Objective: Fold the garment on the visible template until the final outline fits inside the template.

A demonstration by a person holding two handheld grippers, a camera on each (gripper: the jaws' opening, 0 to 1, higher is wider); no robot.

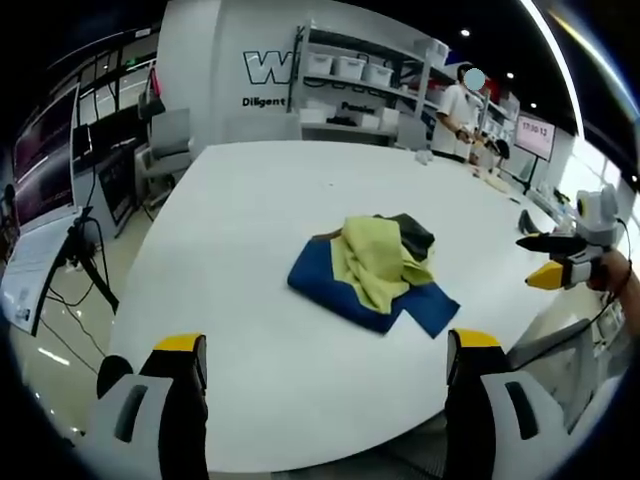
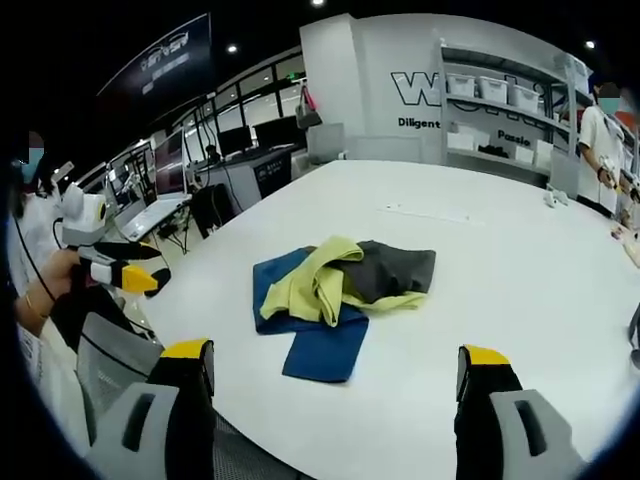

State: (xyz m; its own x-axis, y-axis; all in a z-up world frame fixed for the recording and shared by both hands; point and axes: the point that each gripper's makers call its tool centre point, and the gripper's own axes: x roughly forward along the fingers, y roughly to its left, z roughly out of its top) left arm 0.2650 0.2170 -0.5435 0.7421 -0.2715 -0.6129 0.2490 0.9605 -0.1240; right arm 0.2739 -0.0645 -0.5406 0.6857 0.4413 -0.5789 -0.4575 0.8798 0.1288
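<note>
Left gripper point(image 1: 325, 365) and right gripper point(image 2: 337, 375): jaws spread wide, empty, hovering at the near edge of the white table point(image 1: 250, 210). The crumpled blue, yellow and grey garment point(image 1: 375, 270) lies mid-table, ahead of both; neither looks clearly nearer.

Crumpled blue-yellow-grey garment point(image 1: 372, 272) on white table point(image 1: 240, 230)

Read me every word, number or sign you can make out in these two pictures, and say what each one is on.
"W", cut off by shelving: big logo on the white back wall.
"Diligent": small lettering under that logo.
"17:10 13", roughly: wall screen, blurry.
Dark overhead banner: too blurred to read.
Crumpled blue, yellow and grey garment: no text.
</note>
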